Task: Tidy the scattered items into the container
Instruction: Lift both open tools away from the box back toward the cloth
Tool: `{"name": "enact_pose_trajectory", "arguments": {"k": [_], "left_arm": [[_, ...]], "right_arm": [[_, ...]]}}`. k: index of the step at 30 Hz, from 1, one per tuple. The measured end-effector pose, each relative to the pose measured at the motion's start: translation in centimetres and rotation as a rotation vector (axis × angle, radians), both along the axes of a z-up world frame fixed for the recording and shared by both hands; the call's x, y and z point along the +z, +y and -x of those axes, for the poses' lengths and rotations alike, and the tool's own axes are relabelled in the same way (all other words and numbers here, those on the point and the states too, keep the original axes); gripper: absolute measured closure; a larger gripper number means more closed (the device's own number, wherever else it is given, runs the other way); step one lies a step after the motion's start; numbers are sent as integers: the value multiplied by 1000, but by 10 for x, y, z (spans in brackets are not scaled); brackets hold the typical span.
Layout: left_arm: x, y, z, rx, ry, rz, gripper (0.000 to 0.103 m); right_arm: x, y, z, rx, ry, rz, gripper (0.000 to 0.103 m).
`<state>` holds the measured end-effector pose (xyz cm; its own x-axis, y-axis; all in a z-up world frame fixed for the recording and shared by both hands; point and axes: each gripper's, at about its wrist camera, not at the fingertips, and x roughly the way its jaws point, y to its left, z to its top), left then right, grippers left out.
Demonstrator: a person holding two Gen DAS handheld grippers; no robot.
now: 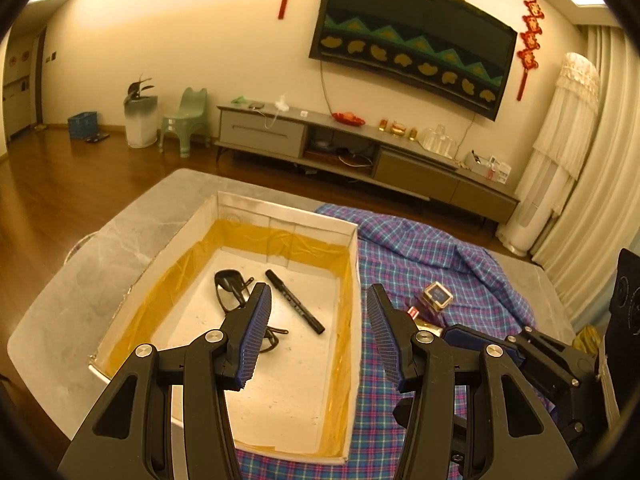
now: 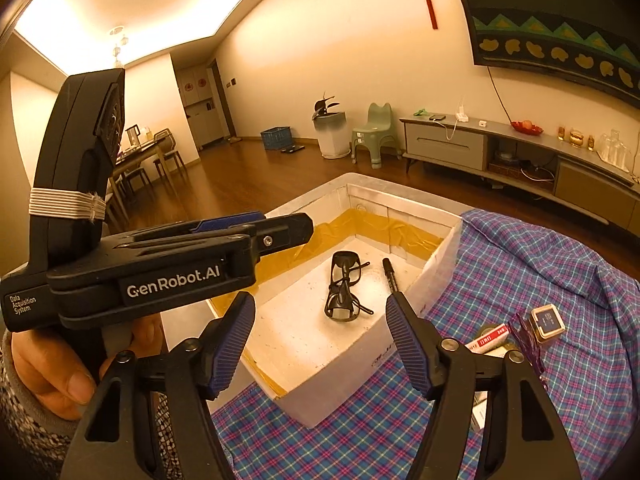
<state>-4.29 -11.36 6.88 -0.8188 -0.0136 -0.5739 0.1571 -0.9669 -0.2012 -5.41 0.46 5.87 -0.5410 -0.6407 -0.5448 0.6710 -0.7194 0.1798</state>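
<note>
Showing the left wrist view: the left gripper [image 1: 318, 332] hangs with its fingers [image 1: 256, 336] released and nothing between them, over the right wall of the container [image 1: 280, 220]. Beyond the left finger, inside the container, lie the glasses [image 1: 230, 288] and the marker [image 1: 294, 301]. Beyond the right finger, on the plaid cloth [image 1: 420, 248] covering the bench [image 1: 100, 248], a small square box [image 1: 438, 296] remains outside, beside a red-and-white pack [image 1: 413, 313] that is partly hidden.

Right wrist view: the right gripper [image 2: 320, 344] also stands released and empty above the container's near corner. The glasses [image 2: 343, 292] and marker [image 2: 390, 274] lie ahead between the fingers; the small square box [image 2: 547, 322] and red-and-white pack [image 2: 490, 336] lie just outside the right finger.

The step in hand appears to be choosing the next scattered item. The next move likely calls for swinging the right gripper rightward, lowering it astride the box and closing.
</note>
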Motion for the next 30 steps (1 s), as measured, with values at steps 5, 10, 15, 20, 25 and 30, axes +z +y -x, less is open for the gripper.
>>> {"name": "enact_pose_trajectory", "arguments": {"k": [5,10,15,20,25,30], "left_arm": [[-2,9,2,-7,0,6,50],[-3,17,5,-31,7,-7,50],[-6,40,9,-93,18,-6,50],[-14,69,20,-149,-7,9,50],[-26,99,30,-197,-40,15,50],[-42,131,39,-262,-82,34,50]], "right_arm": [[-6,14,-3,-11,-4,28,34],[-9,35,-8,-28,1,71,34],[-17,68,-17,-65,5,129,32],[-25,99,-16,-120,-19,172,32],[-25,136,-19,-180,-22,206,32],[-26,186,-15,-296,-32,235,32]]}}
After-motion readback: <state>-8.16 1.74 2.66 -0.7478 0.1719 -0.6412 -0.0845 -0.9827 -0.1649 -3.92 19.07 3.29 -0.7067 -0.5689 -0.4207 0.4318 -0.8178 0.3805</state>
